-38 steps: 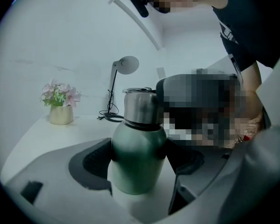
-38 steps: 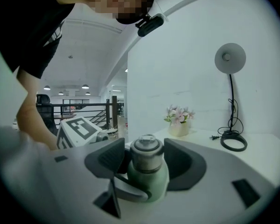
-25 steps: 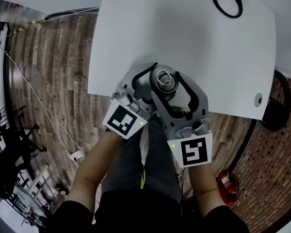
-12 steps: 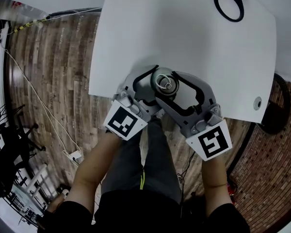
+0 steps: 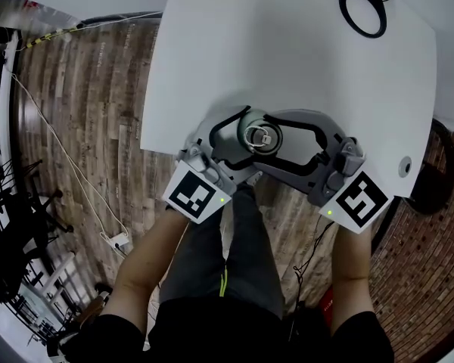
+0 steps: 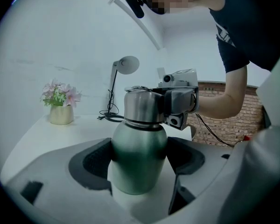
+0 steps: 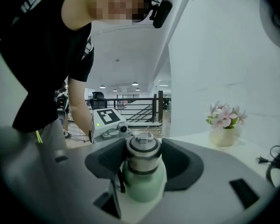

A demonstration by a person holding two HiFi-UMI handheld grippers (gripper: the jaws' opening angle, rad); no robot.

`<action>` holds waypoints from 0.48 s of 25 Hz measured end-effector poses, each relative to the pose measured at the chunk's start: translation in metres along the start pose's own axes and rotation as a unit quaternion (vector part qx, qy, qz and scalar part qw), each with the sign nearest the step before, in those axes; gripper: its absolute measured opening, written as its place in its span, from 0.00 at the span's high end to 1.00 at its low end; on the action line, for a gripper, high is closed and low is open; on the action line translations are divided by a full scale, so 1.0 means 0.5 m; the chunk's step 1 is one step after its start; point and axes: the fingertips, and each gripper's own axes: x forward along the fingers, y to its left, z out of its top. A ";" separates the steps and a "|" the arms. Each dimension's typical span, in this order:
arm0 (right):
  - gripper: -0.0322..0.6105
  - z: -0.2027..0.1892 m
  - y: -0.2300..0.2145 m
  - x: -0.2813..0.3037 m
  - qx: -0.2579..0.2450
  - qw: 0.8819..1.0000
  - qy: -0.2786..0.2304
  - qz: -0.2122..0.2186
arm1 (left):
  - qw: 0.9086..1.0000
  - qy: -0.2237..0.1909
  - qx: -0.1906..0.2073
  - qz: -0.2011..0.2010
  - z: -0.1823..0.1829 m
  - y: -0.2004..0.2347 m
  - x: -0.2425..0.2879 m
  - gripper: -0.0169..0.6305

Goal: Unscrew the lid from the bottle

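A green metal bottle with a steel lid stands at the near edge of the white table. From above, the lid shows between both grippers. My left gripper comes in from the lower left, and its dark pads press on the green body. My right gripper reaches in from the right, shut on the steel lid above the body. In the left gripper view the right gripper sits level with the lid.
A black cable coil lies at the table's far right. A vase of pink flowers and a desk lamp stand at the far side. The bottle is close to the table's near edge, with wooden floor below.
My right gripper has swung round the bottle from the near side to the right, counterclockwise as seen from above, staying closed on the lid. The left gripper and bottle body kept still.
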 end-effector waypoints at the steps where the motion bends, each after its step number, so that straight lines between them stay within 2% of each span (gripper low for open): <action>1: 0.56 -0.001 0.000 -0.001 0.000 1.000 -0.001 -0.003 | 1.000 0.000 0.000 0.000 -0.001 -0.001 0.000 0.42; 5: 0.56 0.000 -0.003 0.002 -0.006 1.000 -0.001 -0.012 | 1.000 0.000 -0.001 -0.001 0.000 0.001 0.003 0.42; 8: 0.52 -0.016 -0.001 0.006 -0.005 1.000 0.013 -0.026 | 1.000 0.000 0.002 -0.001 -0.004 -0.001 0.001 0.42; 12: 0.49 -0.025 0.018 -0.005 0.032 0.999 0.009 -0.040 | 1.000 0.001 0.004 -0.002 -0.003 -0.006 -0.004 0.42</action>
